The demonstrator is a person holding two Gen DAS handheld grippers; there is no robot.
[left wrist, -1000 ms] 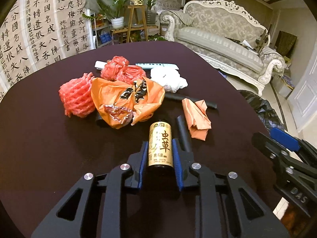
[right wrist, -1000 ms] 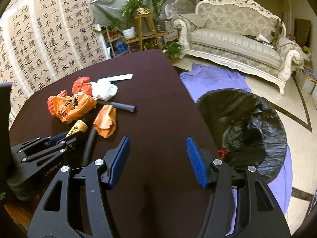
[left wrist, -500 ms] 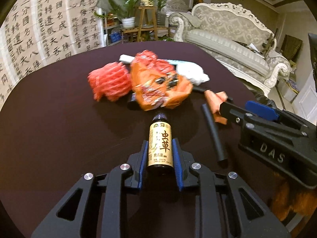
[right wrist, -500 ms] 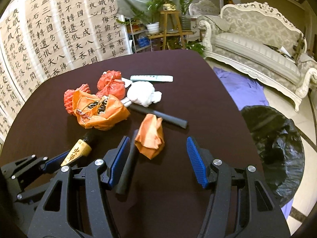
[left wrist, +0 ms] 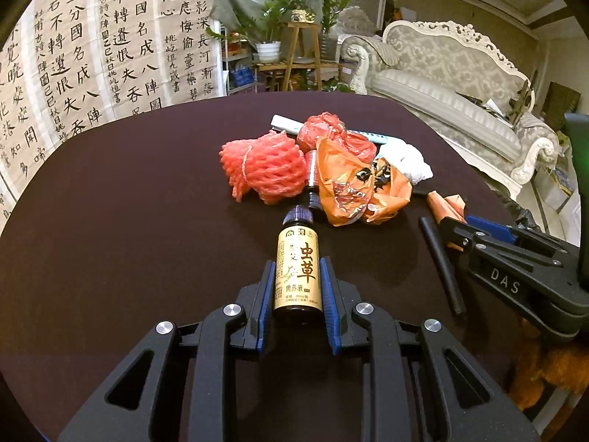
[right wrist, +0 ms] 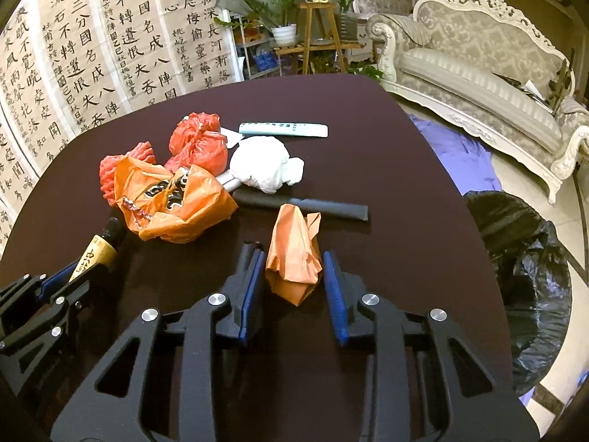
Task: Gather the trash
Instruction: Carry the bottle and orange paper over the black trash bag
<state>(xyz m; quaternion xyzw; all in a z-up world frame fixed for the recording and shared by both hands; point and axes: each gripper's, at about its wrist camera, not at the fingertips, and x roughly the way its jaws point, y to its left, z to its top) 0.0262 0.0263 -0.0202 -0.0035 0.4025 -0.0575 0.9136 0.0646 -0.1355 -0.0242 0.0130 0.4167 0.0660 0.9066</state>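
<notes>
My left gripper (left wrist: 297,270) is shut on a small brown bottle (left wrist: 298,269) with a gold label, held over the dark table (left wrist: 129,221); the bottle also shows in the right wrist view (right wrist: 97,254). My right gripper (right wrist: 294,265) is open, its jaws on either side of a crumpled orange paper wad (right wrist: 294,258) on the table, not pressing it. Beyond lie an orange plastic bag (right wrist: 173,202), a red foam net (left wrist: 265,173), a red bag (right wrist: 198,143) and a white tissue wad (right wrist: 268,165).
A black tube (right wrist: 302,204) lies behind the orange wad, and another (left wrist: 441,261) beside the right gripper. A white remote (right wrist: 283,129) lies farther back. A bin with a black bag (right wrist: 530,276) stands on the floor right of the table. A sofa (right wrist: 478,84) is beyond.
My right gripper swung left from the bin side and moved forward until its open jaws straddle the orange paper wad. My left gripper, still holding the bottle, shifted left and back from the pile.
</notes>
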